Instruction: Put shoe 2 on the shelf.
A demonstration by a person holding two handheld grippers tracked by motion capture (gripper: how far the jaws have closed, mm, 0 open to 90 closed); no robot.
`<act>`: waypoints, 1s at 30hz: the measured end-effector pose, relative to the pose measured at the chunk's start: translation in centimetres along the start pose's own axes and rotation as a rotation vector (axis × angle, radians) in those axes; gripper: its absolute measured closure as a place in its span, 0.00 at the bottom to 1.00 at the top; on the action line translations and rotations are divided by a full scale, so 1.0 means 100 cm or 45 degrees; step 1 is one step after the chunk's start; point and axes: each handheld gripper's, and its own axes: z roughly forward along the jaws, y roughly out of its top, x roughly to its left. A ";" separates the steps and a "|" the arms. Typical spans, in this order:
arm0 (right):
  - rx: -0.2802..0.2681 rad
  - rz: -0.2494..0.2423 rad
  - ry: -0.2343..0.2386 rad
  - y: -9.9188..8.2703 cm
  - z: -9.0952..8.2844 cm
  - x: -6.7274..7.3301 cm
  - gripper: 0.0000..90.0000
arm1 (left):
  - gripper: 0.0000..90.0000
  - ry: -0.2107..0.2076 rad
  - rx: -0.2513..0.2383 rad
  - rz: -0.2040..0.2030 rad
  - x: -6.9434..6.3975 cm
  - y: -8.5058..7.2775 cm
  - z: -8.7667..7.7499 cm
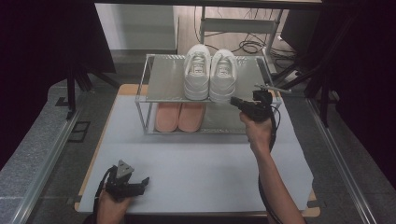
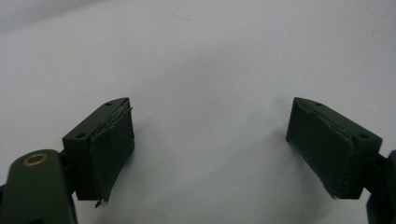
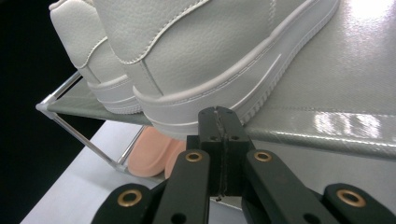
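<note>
2 white shoes [image 1: 210, 72] up on the rack's top shelf [image 1: 163, 81]; nudging the right one straight looks like the step in hand.
Right gripper [image 3: 218, 122] clenched on nothing, tips against that shoe's sole at the shelf's near edge. Next: a gentle push away, kept off the rack frame [image 1: 140, 109]. Left gripper [image 2: 210, 144] spread wide, idle over the near-left table [image 1: 196, 158]. 2 pink slippers [image 1: 180, 116] on the lower shelf.

Pink slippers [image 1: 180, 116] (lower shelf), cables [image 1: 250, 45] behind.
</note>
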 end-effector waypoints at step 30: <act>0.102 -0.427 0.004 -0.044 -0.054 -0.006 0.30 | 0.17 0.006 -0.009 0.001 -0.001 0.000 0.000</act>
